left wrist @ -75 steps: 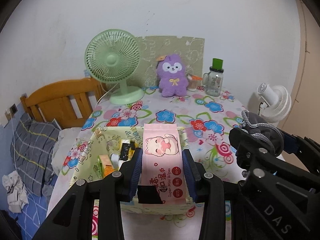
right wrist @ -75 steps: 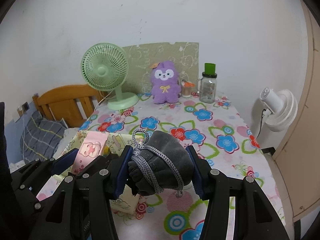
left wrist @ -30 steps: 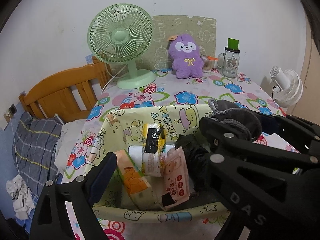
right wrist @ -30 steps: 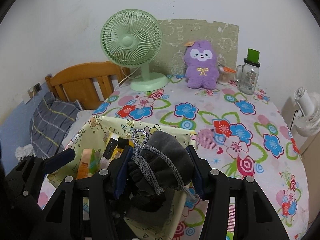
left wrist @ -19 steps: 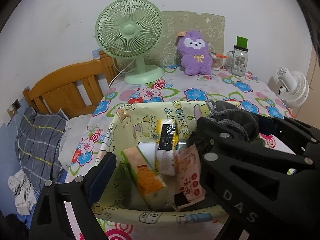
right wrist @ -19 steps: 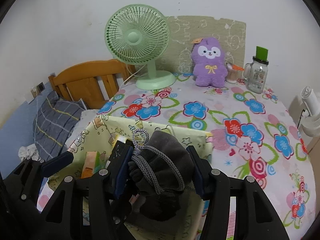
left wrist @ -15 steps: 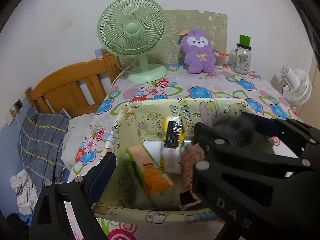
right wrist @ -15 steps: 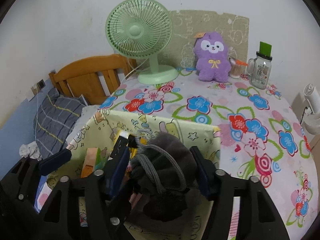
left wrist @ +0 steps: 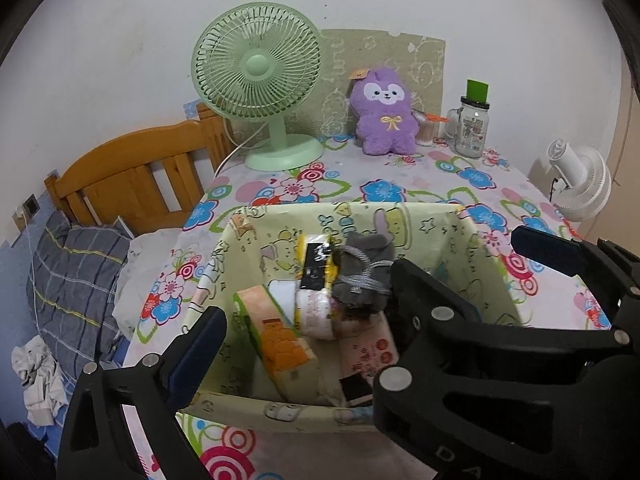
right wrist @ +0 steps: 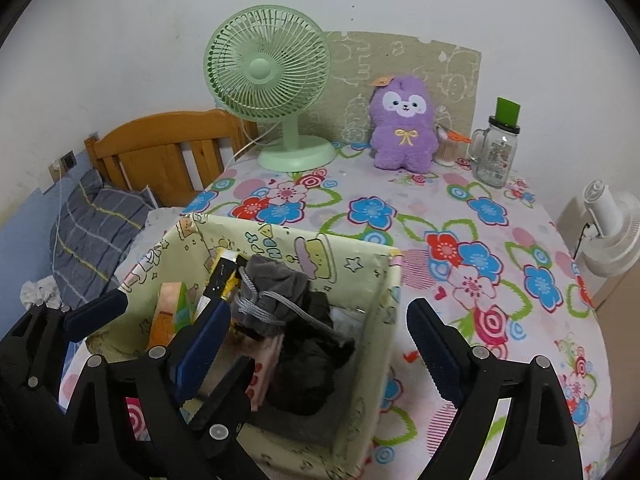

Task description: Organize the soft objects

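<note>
Two views, left wrist first: risks read from each in turn.
Left gripper (left wrist: pixel 396 330): jaws spread wide, nothing held, hanging over the near wall of the box (left wrist: pixel 476 254); right-hand finger hidden behind the other tool.
Grey pouch (left wrist: pixel 362 276): in the box, perched on the packets toward 12 o'clock, cord wrapped round it.
Snag risk: cord loops lie loose, so a finger pulled out carelessly could hook one and drag the pouch back out.
Wipes pack (left wrist: pixel 370 354): flat at the box's 6 o'clock side, partly under the pouch.
Orange carton (left wrist: pixel 276 340): leaning at 9 o'clock; a nudge could tip it further onto its neighbours.
Right wrist view: same box (right wrist: pixel 352 268) seen from above its near corner.
Right gripper (right wrist: pixel 316 338): jaws wide apart and empty, left finger inside the box beside the grey pouch (right wrist: pixel 274 290), right finger outside the wall at 3 o'clock.
Crush risk: straddling the soft wall, so a sideways pull could fold it or shove the box across the tablecloth (right wrist: pixel 480 240).
Black cloth (right wrist: pixel 310 354): heaped at 6 o'clock under the pouch; pile looks unstable, may slump.
Crowding risk: both tools close together at 8 o'clock, likely to knock on withdrawal.
</note>
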